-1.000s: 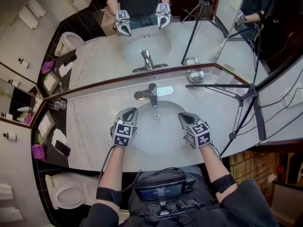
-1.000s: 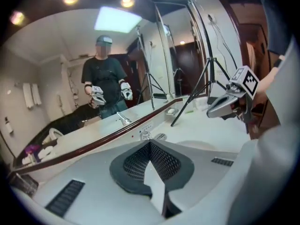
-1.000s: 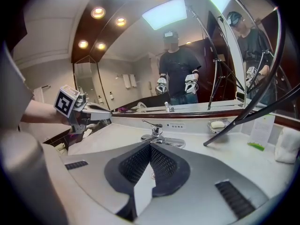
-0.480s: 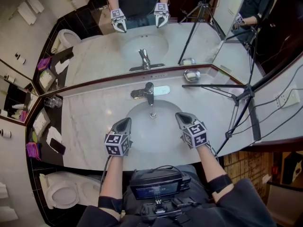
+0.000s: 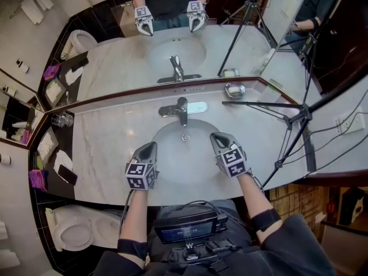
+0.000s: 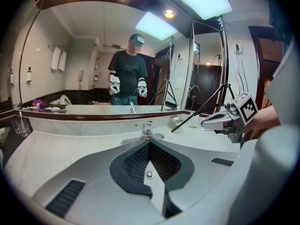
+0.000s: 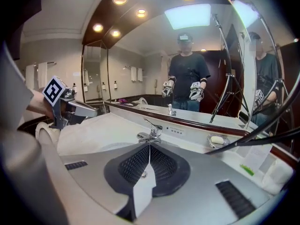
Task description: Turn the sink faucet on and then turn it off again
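Left gripper (image 5: pixel 147 149) and right gripper (image 5: pixel 217 140) hung over the sink basin (image 5: pixel 172 174), both pinched shut on nothing. The faucet (image 5: pixel 181 109) stood at the basin's back rim, beyond and between them, untouched. Best approach, as judged: slip one closed tip under the lever (image 7: pixel 150 123) and lift gently.

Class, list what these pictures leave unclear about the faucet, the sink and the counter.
Whether water runs: faucet spout too small in head view; its mouth hidden behind the left gripper and right gripper in their views.
Sink bowl: covered by those grippers in both gripper views.
Items on the dark shelf: too small, head view.
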{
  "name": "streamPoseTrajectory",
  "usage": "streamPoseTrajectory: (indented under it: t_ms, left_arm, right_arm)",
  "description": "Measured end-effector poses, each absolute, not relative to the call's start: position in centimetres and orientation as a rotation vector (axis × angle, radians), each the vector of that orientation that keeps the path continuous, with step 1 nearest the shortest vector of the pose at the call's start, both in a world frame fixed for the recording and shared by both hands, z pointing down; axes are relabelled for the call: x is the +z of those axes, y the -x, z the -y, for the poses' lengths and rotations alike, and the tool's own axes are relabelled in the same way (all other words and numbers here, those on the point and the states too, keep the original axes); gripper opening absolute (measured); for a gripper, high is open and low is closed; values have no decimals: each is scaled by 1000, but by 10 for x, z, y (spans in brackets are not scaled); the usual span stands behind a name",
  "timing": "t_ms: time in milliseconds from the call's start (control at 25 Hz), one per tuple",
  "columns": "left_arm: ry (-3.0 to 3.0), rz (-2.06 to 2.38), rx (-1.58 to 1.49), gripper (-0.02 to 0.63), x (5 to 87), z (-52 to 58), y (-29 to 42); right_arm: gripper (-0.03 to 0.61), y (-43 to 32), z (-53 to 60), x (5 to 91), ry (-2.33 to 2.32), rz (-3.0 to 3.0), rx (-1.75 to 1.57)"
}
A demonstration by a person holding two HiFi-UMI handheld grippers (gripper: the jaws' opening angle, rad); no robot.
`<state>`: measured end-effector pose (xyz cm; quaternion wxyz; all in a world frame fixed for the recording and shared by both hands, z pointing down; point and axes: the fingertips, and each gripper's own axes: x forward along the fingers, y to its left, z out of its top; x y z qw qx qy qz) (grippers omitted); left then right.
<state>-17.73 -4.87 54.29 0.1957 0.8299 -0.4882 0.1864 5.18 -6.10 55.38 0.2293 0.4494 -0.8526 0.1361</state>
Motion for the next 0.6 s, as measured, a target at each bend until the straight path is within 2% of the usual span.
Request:
streamPoseTrajectory:
  t_ms: [120,280,600]
  left_arm:
    - [-2308,1369,531,3,548,49,178]
    - [-2296,1382,548,3,555,52,180]
    - [-2273,1404,562,3,564,54,191]
  right_arm:
    - [55,-40,70,552,-1157,2322,243]
    - [130,-19,87,557,-1030,2298,99]
    - [224,21,126,579,-836,2218,-131]
